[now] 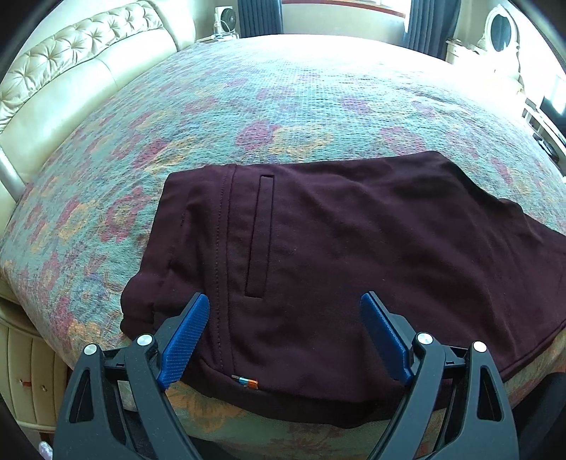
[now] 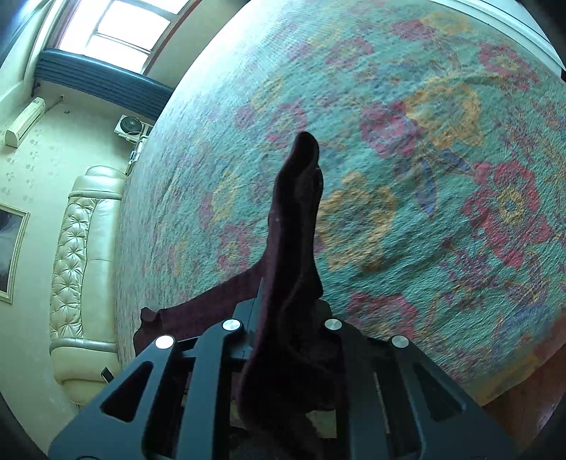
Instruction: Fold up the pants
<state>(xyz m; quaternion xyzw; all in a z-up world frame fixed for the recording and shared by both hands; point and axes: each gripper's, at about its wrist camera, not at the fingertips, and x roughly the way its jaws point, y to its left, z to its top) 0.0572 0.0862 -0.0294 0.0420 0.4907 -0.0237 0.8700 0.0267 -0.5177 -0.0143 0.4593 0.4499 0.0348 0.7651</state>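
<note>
Dark maroon pants lie flat on the floral bedspread, waistband end to the left, a pocket slit showing. My left gripper is open just above the near edge of the pants, its blue fingers apart and holding nothing. In the right wrist view my right gripper is shut on a bunched part of the pants, which stands up out of the closed jaws above the bedspread. More of the fabric trails to the left.
A cream tufted headboard runs along the bed's left side. A fan, curtains and a window stand beyond the far edge. The bed's near edge is right under the left gripper.
</note>
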